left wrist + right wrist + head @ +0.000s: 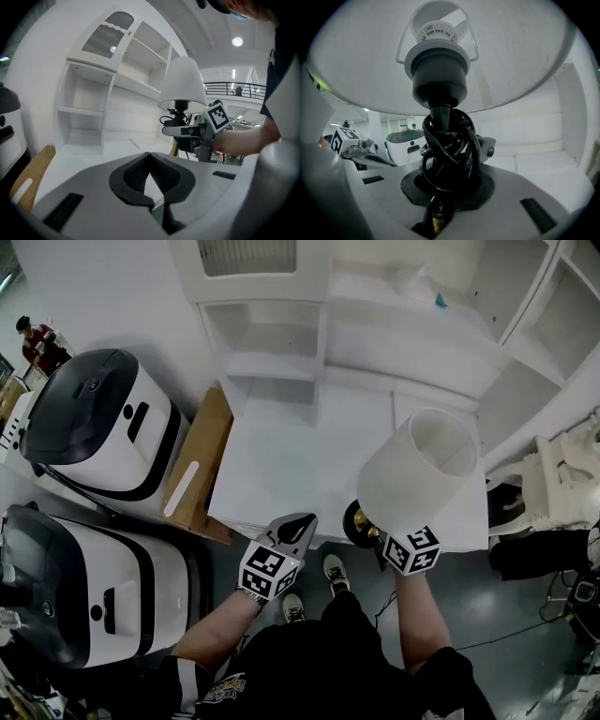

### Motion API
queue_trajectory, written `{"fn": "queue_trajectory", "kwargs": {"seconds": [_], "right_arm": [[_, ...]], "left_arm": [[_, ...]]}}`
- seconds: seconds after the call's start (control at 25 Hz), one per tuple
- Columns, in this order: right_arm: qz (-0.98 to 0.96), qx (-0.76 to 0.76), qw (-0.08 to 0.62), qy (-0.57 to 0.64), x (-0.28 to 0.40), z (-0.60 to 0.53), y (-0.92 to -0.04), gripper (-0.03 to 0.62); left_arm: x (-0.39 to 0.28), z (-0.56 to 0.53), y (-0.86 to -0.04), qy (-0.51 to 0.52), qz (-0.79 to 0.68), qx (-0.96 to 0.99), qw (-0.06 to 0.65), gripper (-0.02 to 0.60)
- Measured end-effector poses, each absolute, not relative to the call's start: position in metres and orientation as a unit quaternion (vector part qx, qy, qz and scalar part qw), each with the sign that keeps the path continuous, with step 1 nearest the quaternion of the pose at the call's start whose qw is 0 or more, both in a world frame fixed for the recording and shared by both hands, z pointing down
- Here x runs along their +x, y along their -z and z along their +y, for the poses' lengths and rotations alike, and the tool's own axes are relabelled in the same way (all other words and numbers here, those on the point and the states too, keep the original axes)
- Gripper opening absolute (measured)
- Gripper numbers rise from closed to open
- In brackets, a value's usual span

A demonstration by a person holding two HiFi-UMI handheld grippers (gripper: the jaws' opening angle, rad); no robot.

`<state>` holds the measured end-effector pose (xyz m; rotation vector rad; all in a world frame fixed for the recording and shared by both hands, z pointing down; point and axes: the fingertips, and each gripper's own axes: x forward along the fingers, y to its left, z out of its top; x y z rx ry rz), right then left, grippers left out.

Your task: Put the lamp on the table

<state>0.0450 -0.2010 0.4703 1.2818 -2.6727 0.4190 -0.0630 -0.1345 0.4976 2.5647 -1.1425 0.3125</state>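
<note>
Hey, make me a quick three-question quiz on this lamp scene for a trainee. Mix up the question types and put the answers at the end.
1. True or false: the left gripper is holding the lamp.
2. The black cord is: A wound round the lamp's stem; B lying on the white table; C hanging from the left gripper.
3. In the head view, what brown thing sits along the table's left side?

Key
1. False: the right gripper is shut on the lamp, and the left gripper is shut and empty.
2. A
3. A flat cardboard box.
</note>
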Motion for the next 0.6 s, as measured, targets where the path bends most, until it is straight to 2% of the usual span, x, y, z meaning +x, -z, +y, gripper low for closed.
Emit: {"fn": "queue_trajectory", "kwargs": {"seconds": [0.6], "right_arm": [[-0.911,0.378,0.088,-0.138,0.044,-0.303,-0.499,0.071]], "left_arm": [[-0.049,-0.214,-0.517,-0.104,-0.428,0.882,0.166,0.006]]}}
